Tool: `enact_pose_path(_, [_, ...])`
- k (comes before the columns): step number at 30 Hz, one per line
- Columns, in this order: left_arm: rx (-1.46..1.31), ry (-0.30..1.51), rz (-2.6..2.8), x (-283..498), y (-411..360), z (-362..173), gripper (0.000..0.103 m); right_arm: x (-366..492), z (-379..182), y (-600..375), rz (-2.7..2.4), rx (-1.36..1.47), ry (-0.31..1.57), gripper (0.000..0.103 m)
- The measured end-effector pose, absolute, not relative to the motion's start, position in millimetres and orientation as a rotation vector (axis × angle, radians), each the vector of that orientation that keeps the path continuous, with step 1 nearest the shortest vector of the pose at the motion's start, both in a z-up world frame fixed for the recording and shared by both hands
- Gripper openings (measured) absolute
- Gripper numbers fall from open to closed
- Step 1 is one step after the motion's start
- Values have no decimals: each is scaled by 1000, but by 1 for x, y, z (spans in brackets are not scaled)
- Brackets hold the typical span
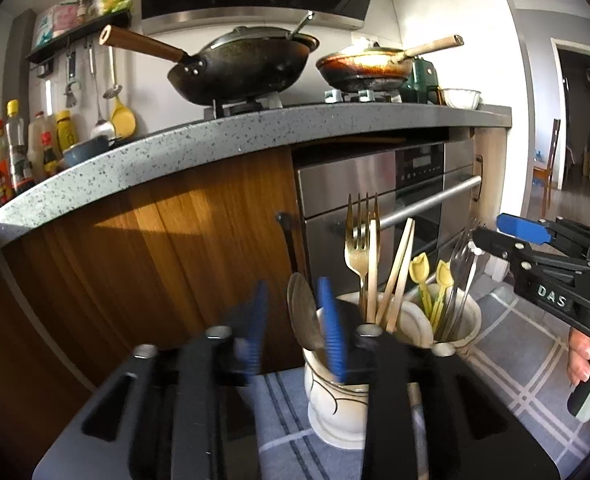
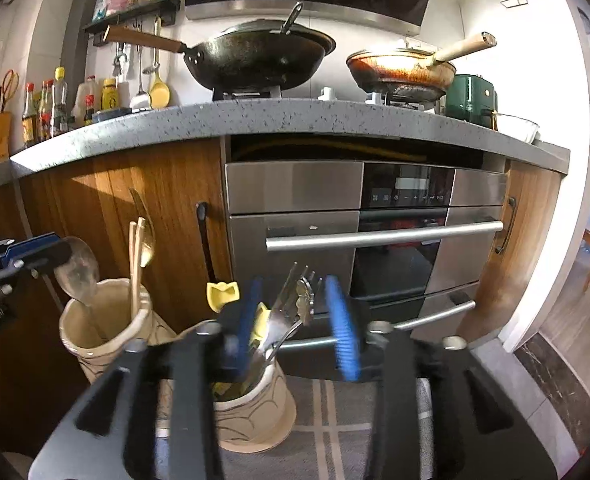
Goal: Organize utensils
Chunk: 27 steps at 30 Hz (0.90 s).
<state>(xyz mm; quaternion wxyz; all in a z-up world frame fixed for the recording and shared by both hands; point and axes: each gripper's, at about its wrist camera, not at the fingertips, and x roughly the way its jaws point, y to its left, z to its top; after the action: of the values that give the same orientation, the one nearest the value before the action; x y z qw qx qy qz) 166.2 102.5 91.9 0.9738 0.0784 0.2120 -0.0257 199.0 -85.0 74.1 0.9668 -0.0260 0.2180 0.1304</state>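
Left hand-held gripper (image 1: 293,328) is hovering with its blue fingers (image 1: 332,332) spread apart, nothing between them. A silver spoon (image 1: 302,312) is poking up just past them, sitting in the near cream holder (image 1: 335,408), which the right-hand finger is overlapping in the left wrist view. Can't tell if the finger is actually touching the rim. That same holder is also carrying a gold fork (image 1: 358,240) and a few gold handles (image 1: 397,276) standing upright.

Right hand-held gripper (image 2: 299,328) is likewise sitting with its jaws apart, blue pads (image 2: 343,332) on either side of the silver forks (image 2: 299,300) sticking out of the second cream holder (image 2: 255,416). The pads aren't pinching anything. Two yellow tulip-shaped picks (image 1: 431,276) are sharing that holder with the forks.

Both holders are standing side by side, close to touching, on a grey checked floor mat (image 2: 335,436), right in front of the wooden cabinet (image 2: 115,208) and the steel oven (image 2: 355,240).

Up above, the speckled desk (image 2: 255,120) is carrying a black wok (image 2: 255,60) and a frying pan (image 2: 399,72) on the burners, a green appliance (image 2: 471,100) toward its right end, and sauce bottles (image 2: 55,104) lined up toward its left end.
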Motion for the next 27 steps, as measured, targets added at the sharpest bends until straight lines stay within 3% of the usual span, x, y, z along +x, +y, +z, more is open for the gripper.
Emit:
enact_pose_path(2, [150, 430, -56, 163, 103, 95, 37, 194, 79, -86, 273, -52, 441, 53])
enact_pose_path(4, [149, 425, -52, 157, 103, 100, 48, 186, 85, -89, 288, -47, 435, 63])
enact_pose_path(6, [143, 406, -42, 148, 105, 107, 67, 178, 93, -92, 294, -43, 424, 72])
enact_pose_path(12, [90, 374, -17, 114, 111, 128, 82, 141, 116, -108, 303, -23, 399, 96])
enact_pose_path(20, [57, 356, 15, 53, 108, 135, 95, 83, 130, -129, 286, -9, 360, 97])
enact_pose_path(27, [24, 373, -5, 19, 96, 127, 98, 53, 118, -139, 291, 9, 387, 97])
